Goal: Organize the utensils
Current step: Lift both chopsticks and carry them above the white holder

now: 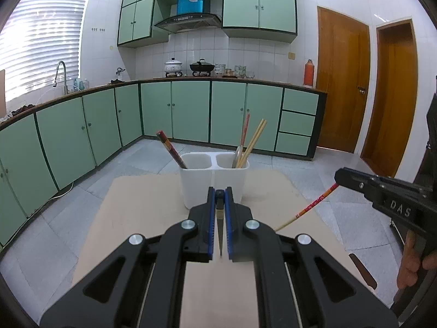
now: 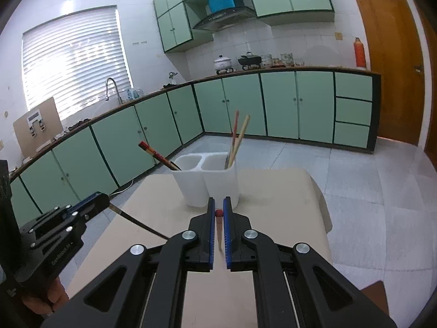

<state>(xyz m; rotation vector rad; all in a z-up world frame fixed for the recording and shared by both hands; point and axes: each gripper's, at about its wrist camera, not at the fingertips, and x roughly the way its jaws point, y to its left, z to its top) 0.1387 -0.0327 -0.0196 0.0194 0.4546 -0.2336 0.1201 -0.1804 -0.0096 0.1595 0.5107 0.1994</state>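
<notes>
A white two-compartment utensil holder [image 1: 213,183] [image 2: 210,183] stands on a beige table [image 1: 142,218]. Its left compartment holds dark red chopsticks [image 1: 170,149] [image 2: 158,155]. Its right compartment holds pale wooden and red chopsticks [image 1: 252,142] [image 2: 239,136]. My left gripper [image 1: 220,194] is shut on a dark chopstick [image 1: 220,229], just in front of the holder. It shows at the left of the right wrist view [image 2: 92,205] with the dark chopstick [image 2: 142,224] sticking out. My right gripper [image 2: 218,205] is shut on a red-patterned chopstick [image 2: 219,229] [image 1: 308,207].
Green kitchen cabinets [image 1: 174,109] run along the back and left walls. Two brown wooden doors [image 1: 341,79] are at the right. The table edge [image 2: 322,199] drops to a grey tiled floor [image 2: 368,191]. A dark utensil tip [image 1: 363,270] lies at the table's right.
</notes>
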